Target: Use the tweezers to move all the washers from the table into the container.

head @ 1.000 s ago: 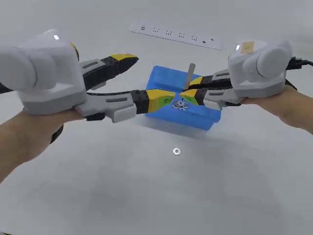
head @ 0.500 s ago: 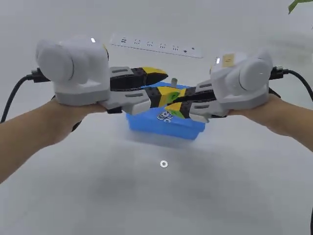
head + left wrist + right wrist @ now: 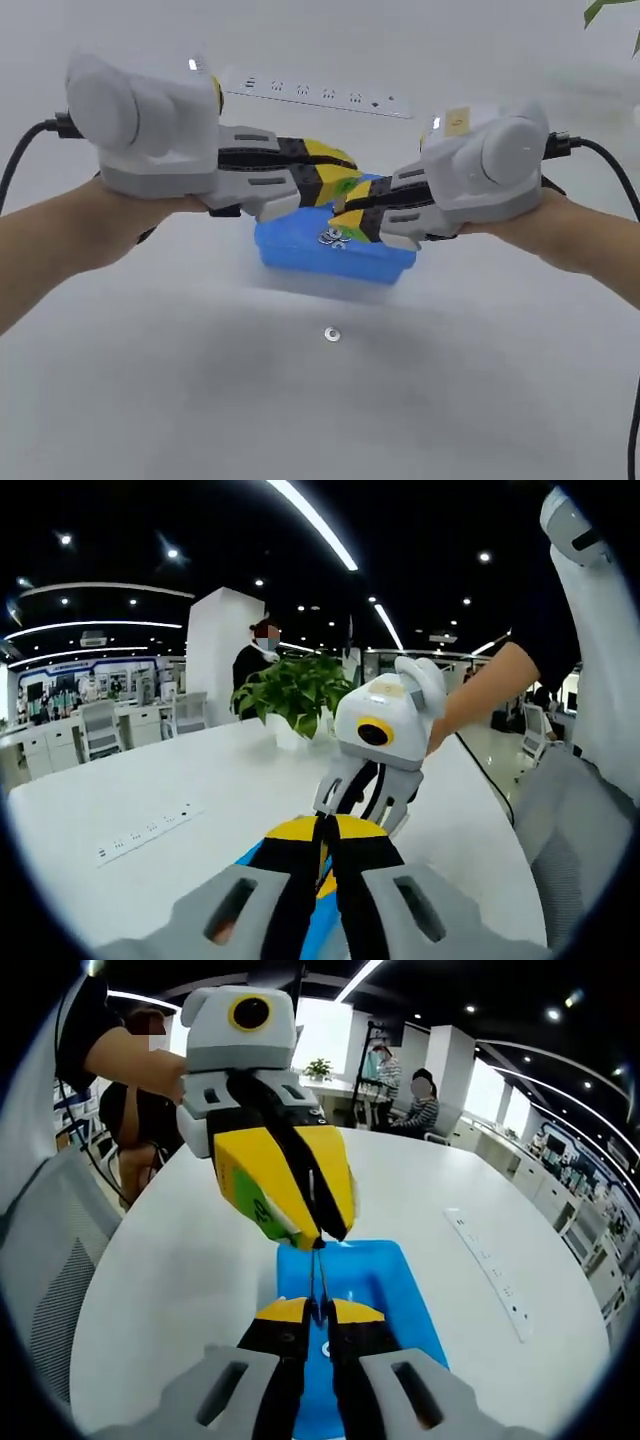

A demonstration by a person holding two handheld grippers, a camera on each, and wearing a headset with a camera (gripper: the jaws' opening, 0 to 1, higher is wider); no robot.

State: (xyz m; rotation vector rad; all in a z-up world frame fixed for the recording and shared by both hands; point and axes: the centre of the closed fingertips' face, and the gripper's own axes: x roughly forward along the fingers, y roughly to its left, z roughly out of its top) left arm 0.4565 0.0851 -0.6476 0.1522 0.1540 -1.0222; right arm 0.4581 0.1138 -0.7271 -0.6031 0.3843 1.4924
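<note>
Smooth white table, blue container, round washer

A white surface is being shown with a white power strip lying flat on it, towards its far side. A green leafy plant is being displayed at one end of the surface. Behind the plant, a white pillar is being partly covered by a standing person. Office chairs are being shown at neighbouring desks. Seated people are being shown at a further table. The room is being lit by long ceiling light strips.
</note>
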